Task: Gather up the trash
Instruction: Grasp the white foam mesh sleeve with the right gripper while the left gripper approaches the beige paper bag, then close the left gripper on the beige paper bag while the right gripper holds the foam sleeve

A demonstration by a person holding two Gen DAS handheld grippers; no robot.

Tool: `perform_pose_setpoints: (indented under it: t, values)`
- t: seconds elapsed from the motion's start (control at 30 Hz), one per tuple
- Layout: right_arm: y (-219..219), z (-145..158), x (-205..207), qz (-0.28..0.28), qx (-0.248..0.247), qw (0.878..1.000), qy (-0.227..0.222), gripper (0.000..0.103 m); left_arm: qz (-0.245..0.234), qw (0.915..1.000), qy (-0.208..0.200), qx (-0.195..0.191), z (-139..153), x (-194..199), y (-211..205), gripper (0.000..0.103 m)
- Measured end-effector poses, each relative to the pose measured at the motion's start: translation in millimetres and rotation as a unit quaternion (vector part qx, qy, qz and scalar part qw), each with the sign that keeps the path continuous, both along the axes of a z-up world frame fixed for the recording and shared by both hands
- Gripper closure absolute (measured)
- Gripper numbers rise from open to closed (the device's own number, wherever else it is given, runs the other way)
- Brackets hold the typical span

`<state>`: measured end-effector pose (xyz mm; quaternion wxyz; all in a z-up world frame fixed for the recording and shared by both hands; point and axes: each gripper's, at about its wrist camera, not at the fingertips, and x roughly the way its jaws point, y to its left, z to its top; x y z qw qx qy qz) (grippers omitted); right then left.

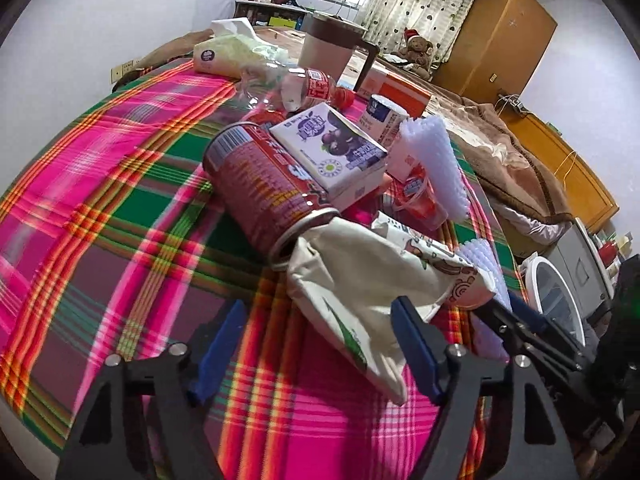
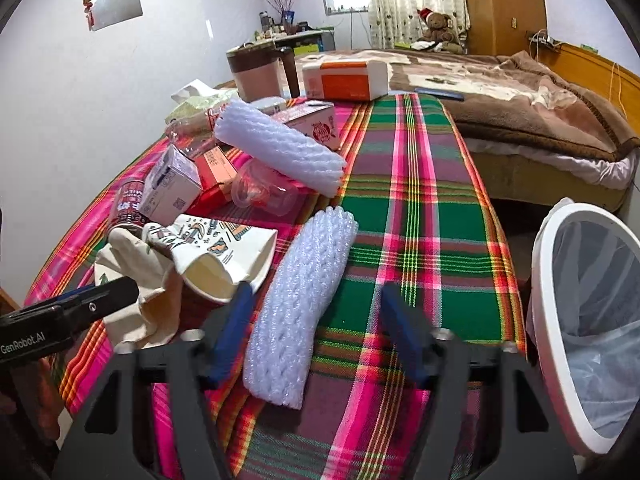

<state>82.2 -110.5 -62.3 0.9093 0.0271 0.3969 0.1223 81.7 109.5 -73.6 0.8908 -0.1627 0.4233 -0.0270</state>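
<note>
On the plaid tablecloth (image 1: 120, 200) lies a heap of trash. In the left wrist view my left gripper (image 1: 316, 344) is open around the near end of a crumpled cream paper bag (image 1: 352, 292). Its right finger (image 1: 416, 344) is at the bag's edge, and its left finger stands apart. A squashed patterned paper cup (image 1: 436, 260) lies against the bag. In the right wrist view my right gripper (image 2: 318, 334) is open over a white foam net sleeve (image 2: 296, 300). The sleeve lies flat between the fingers, nearer the left one. The left gripper's black body (image 2: 80, 304) is at the left edge, by the bag (image 2: 132, 264).
Behind the bag lie a red can (image 1: 264, 184), a purple milk carton (image 1: 332, 148), a plastic bottle (image 1: 304, 88), a second foam sleeve (image 2: 280, 148), a tissue pack (image 1: 228, 52) and a mug (image 1: 328, 44). A white bin with a liner (image 2: 580, 300) stands off the table's right edge, with a bed (image 2: 520, 112) beyond.
</note>
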Motion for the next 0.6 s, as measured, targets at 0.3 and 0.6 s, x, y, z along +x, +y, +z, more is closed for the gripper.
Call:
perform_pose_setpoints:
  t: [0.3, 0.6]
  values:
    - [-6, -2, 4, 0.003, 0.009, 1.000, 0.011, 0.071, 0.001, 0.9989, 0.002, -0.046, 0, 6, -11, 0.033]
    - [-12, -1, 4, -0.002, 0.018, 1.000, 0.004, 0.076, 0.024, 0.9974, -0.002, -0.068, -4, 5, -4, 0.064]
